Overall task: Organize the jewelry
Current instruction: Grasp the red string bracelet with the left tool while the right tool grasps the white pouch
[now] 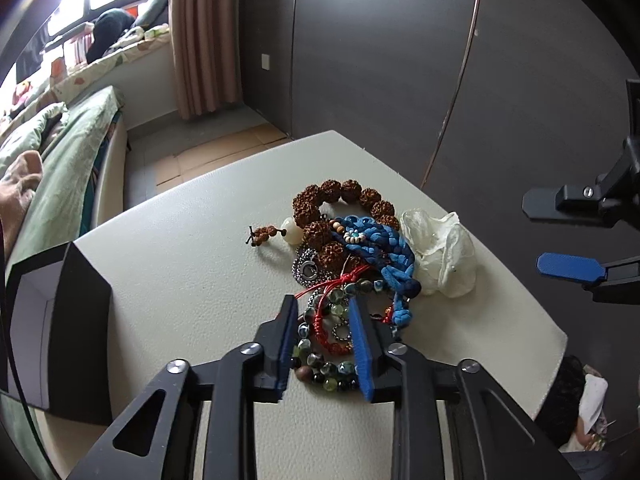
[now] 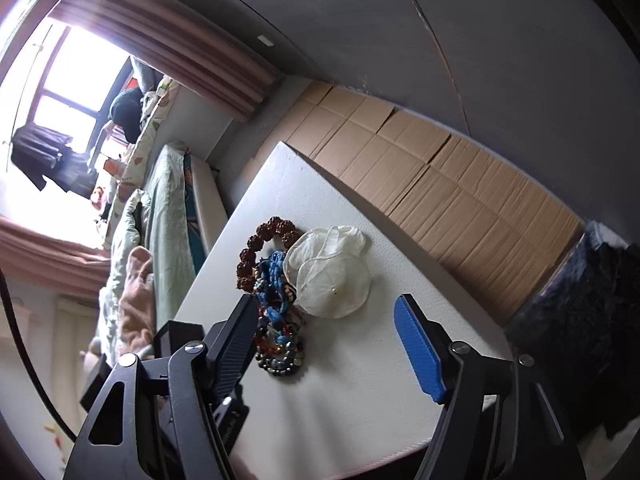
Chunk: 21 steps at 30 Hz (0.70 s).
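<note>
- Jewelry pile (image 1: 344, 264) sits on the white table (image 1: 192, 264), tangled (brown seed beads, blue braid, red cord, glass beads).
- We see the left gripper (image 1: 325, 320) low over the pile's near end, jaws part-open around the red cord bracelet (image 1: 334, 332), not clamped.
- Right gripper (image 2: 332, 336) hangs wide apart, holding nothing.
- White sheer pouch (image 2: 332, 276) touches the pile.
- Black box (image 1: 60, 332) stands at the table's left.
</note>
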### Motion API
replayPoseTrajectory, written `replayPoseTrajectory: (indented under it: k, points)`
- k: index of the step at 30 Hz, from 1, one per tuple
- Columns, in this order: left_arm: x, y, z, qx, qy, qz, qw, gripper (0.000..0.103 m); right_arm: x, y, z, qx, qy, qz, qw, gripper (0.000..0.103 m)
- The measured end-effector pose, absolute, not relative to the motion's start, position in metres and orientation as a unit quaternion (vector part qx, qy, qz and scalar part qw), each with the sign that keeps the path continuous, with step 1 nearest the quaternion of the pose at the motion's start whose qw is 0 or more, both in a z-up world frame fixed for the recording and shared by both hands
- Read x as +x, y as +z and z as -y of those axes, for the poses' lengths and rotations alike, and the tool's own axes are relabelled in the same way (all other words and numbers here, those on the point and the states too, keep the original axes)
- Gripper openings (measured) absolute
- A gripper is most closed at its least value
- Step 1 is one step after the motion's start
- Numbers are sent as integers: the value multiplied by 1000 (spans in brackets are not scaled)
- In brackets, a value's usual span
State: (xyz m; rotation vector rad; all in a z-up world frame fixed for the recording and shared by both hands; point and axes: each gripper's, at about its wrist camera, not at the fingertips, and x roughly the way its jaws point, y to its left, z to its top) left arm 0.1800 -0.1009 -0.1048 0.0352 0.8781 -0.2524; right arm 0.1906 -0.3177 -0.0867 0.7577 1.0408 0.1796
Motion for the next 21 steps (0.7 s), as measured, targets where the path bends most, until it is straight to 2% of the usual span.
replayPoseTrajectory:
  k: [3, 4, 5, 7, 21]
  points:
    - [184, -110, 102, 24, -120, -427, 896, 20, 196, -88, 316, 356, 82, -487, 793, 71]
    - [185, -111, 101, 28, -120, -425, 897, 17, 198, -88, 315, 358, 82, -487, 793, 71]
    - [185, -110, 101, 28, -120, -423, 897, 9, 200, -88, 314, 358, 82, -488, 792, 71]
    - [186, -108, 99, 21, -125, -422, 898, 3, 202, -89, 313, 359, 84, -490, 790, 71]
    - [170, -74, 71, -42, -139, -378, 914, 3, 208, -95, 301, 342, 87, -497, 793, 70]
